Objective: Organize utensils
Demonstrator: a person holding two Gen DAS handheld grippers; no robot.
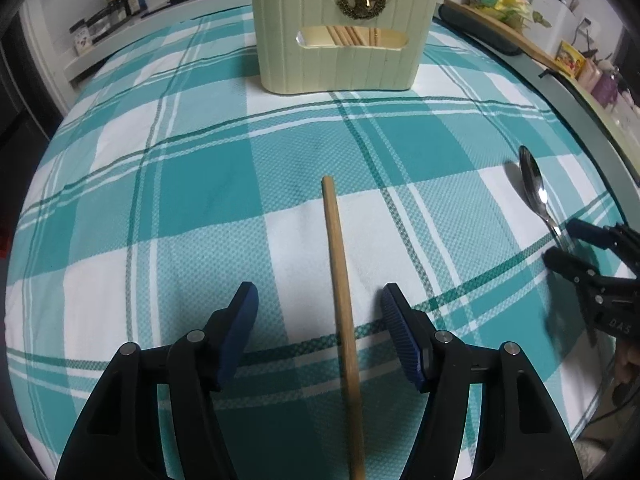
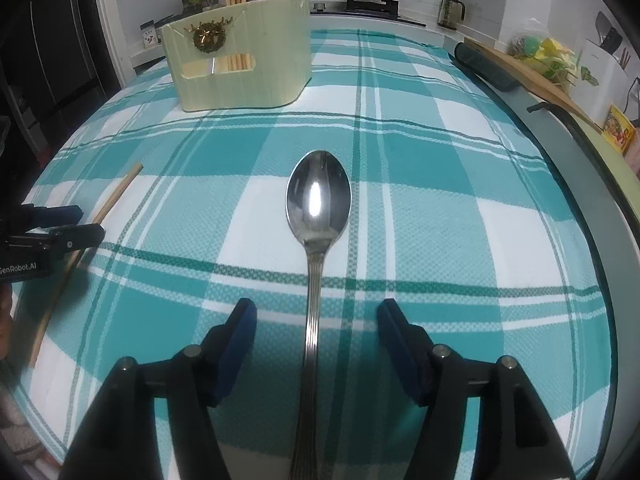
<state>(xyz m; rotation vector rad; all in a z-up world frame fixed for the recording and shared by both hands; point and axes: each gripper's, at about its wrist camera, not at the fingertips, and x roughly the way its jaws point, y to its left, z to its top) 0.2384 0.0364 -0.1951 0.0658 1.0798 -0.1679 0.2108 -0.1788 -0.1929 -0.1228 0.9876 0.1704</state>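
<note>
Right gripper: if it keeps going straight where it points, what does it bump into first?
Probably the spoon handle, lying between the open right gripper fingers on the checked cloth. Depth is unclear.

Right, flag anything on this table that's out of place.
Two utensils lie loose on the checked cloth: a wooden chopstick between the left gripper's open jaws and a metal spoon between the right gripper's. The cream holder already contains other chopsticks.

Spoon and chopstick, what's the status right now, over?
Left gripper open, astride chopstick. Right gripper open, astride spoon. Both flat on cloth. Holder beyond, path clear.
</note>
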